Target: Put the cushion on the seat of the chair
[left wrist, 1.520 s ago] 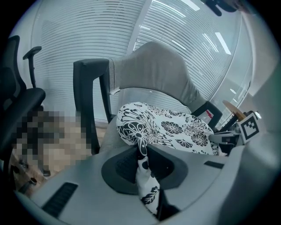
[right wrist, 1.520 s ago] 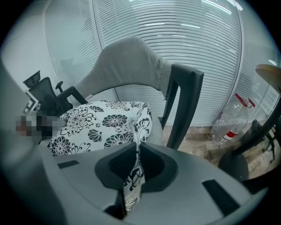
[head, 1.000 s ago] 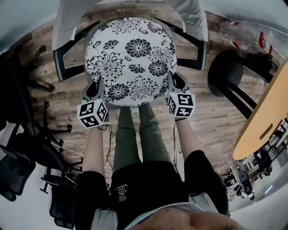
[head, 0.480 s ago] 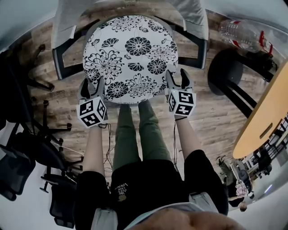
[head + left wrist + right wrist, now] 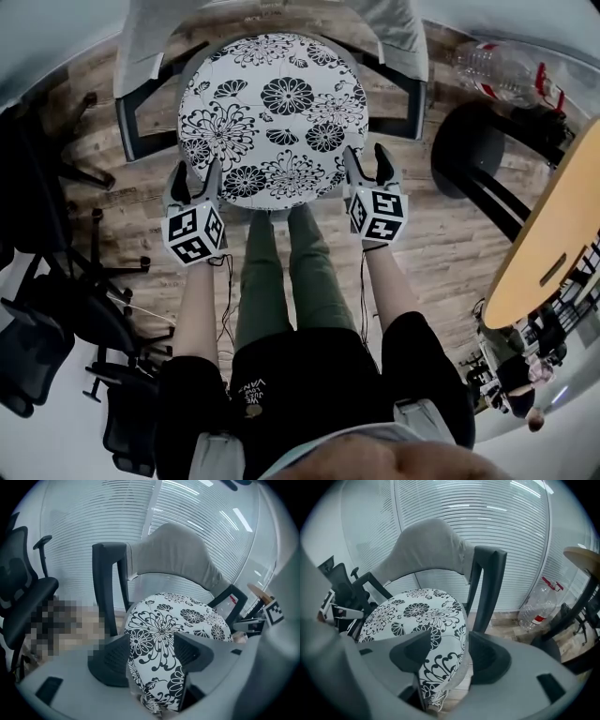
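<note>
Head view: round floral fabric cushion (image 5: 272,117)

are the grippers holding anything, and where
Nothing. The left gripper and right gripper jaws have just been opening; the cushion edge lies between them, unclamped.

Looking steeply down from the head onto the floral cushion (image 5: 272,117) on the chair (image 5: 141,42), with the left claw (image 5: 194,178) and right claw (image 5: 366,159) flanking its near edge. Riding on each claw, facing forward along the jaws, very near the cushion's rim. Sharing cushion and chair across all three views.
</note>
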`<state>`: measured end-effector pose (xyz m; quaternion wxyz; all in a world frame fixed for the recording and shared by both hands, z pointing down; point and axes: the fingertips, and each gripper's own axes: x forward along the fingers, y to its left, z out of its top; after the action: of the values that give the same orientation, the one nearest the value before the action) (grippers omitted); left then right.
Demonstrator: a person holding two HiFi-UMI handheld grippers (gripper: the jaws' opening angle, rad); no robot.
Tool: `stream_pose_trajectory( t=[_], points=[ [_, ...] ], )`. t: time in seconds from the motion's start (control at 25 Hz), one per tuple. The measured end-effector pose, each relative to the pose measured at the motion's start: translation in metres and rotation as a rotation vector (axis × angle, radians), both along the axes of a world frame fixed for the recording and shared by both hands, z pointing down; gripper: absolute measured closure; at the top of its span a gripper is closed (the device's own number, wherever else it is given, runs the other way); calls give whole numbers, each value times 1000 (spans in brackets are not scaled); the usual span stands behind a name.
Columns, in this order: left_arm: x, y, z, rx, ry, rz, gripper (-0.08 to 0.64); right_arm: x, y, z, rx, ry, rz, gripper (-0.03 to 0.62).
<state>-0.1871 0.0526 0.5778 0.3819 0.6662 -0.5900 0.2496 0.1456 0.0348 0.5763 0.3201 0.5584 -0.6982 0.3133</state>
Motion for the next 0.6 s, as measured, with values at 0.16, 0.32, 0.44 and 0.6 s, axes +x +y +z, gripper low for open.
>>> stream_pose_trajectory(
  t=[0.16,0.32,0.44,0.6],
  points=[
    [-1,-1,-16,15,0,6,363,-2,0,-13,5,-22,15,347],
    [3,-3,-33,55,20,14,543,-8,0,-31,47,-26,-38,573],
    [10,-6,-44,74,70,35,549,-17,-1,-41,69,-59,-62,574],
    [14,-8,-55,81,91,36,549,-19,-2,-50,78,-64,-56,575]
  ],
)
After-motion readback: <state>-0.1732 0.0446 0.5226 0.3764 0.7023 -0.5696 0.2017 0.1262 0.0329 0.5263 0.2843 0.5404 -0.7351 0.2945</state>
